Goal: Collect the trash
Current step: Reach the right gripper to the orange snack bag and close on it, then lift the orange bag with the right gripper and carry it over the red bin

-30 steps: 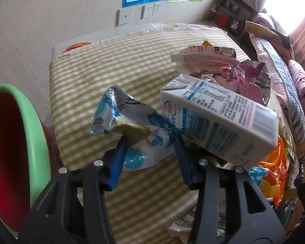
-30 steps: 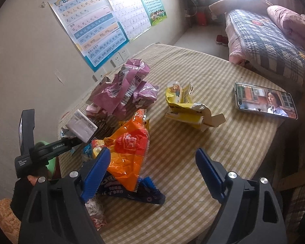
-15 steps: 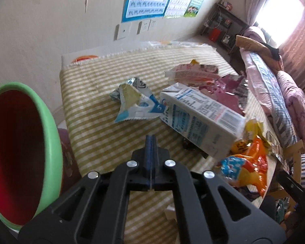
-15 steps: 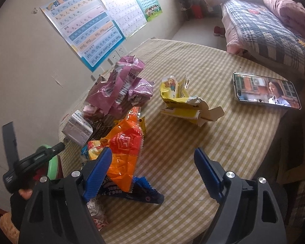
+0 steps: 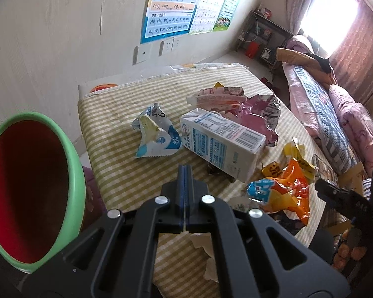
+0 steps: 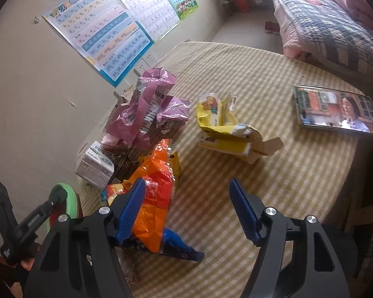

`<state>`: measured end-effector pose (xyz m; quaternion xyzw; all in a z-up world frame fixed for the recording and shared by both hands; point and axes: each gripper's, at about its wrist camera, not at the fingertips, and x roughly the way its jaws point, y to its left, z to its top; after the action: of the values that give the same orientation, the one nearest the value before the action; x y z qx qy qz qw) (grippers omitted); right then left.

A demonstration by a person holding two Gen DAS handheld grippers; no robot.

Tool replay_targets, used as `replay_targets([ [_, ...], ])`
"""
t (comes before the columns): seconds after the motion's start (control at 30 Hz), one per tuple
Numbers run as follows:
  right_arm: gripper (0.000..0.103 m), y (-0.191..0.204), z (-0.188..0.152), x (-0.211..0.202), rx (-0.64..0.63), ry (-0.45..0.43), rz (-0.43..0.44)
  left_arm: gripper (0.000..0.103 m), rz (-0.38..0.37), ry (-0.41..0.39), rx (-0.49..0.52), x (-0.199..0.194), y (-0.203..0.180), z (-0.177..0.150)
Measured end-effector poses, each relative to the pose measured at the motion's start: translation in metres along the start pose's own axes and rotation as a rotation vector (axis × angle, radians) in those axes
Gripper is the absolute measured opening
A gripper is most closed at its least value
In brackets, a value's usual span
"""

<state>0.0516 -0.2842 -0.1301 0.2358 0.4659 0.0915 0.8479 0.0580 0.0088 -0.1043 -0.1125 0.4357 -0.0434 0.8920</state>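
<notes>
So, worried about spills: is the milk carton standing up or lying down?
Lying down: the milk carton rests on its long side on the tablecloth.

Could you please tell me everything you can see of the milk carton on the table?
The milk carton is a white cardboard box printed in blue, with a barcode on its upper face. It lies on its side on the striped tablecloth, intact and seemingly closed. A blue-white wrapper lies beside it; pink wrappers crowd behind. No gripper touches it.

Beige wall, posters, bed, bright window
</notes>
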Motion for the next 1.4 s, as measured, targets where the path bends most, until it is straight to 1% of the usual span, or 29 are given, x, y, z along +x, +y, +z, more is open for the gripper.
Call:
replay_targets([
  [0.17, 0.069, 0.005, 0.002, 0.017, 0.005, 0.056, 0.044, 0.0, -0.001, -0.004, 0.0, -0.001, 0.0, -0.002],
  [0.3, 0.069, 0.01, 0.001, 0.035, 0.007, 0.123, 0.074, 0.0, -0.002, -0.002, 0.0, -0.002, 0.0, -0.003],
  [0.33, 0.067, 0.01, 0.001, 0.038, 0.013, 0.137, 0.082, 0.0, -0.002, -0.002, 0.0, -0.003, 0.0, -0.003],
  [0.37, 0.06, 0.01, 0.001, 0.038, 0.017, 0.143, 0.091, 0.0, -0.002, -0.003, 0.001, -0.003, 0.001, -0.004],
  [0.4, 0.055, 0.01, 0.001, 0.037, 0.019, 0.144, 0.104, 0.0, -0.002, -0.004, 0.002, -0.004, 0.001, -0.004],
  [0.47, 0.036, 0.011, 0.001, 0.033, 0.018, 0.145, 0.117, 0.0, -0.003, -0.003, 0.0, -0.004, 0.001, -0.004],
  [0.5, 0.03, 0.012, 0.001, 0.032, 0.02, 0.144, 0.123, 0.0, -0.004, -0.003, -0.003, -0.004, 0.001, -0.005],
  [0.67, 0.019, 0.007, -0.001, 0.016, 0.068, 0.125, 0.159, 0.0, -0.01, -0.011, -0.003, -0.008, 0.001, -0.006],
  [0.73, 0.016, 0.008, 0.0, 0.004, 0.074, 0.096, 0.167, 0.0, -0.01, -0.018, 0.0, -0.01, 0.0, -0.005],
  [0.87, 0.013, 0.015, 0.004, -0.025, 0.068, 0.017, 0.177, 0.0, -0.013, -0.028, 0.002, -0.013, 0.0, -0.005],
  [0.93, 0.013, 0.024, 0.007, -0.038, 0.043, -0.023, 0.178, 0.0, -0.014, -0.028, 0.001, -0.014, 0.0, -0.005],
  [1.03, 0.013, 0.036, 0.01, -0.046, -0.004, -0.049, 0.17, 0.0, -0.013, -0.029, 0.002, -0.014, 0.0, -0.005],
  [1.17, 0.013, 0.045, 0.007, -0.05, -0.016, -0.072, 0.184, 0.0, -0.01, -0.036, 0.002, -0.016, 0.001, -0.005],
  [1.27, 0.013, 0.056, 0.01, -0.056, -0.05, -0.094, 0.183, 0.0, -0.006, -0.043, 0.001, -0.019, 0.002, -0.004],
  [1.4, 0.013, 0.07, 0.013, -0.069, -0.095, -0.137, 0.188, 0.0, -0.014, -0.068, -0.007, -0.029, 0.002, -0.001],
])
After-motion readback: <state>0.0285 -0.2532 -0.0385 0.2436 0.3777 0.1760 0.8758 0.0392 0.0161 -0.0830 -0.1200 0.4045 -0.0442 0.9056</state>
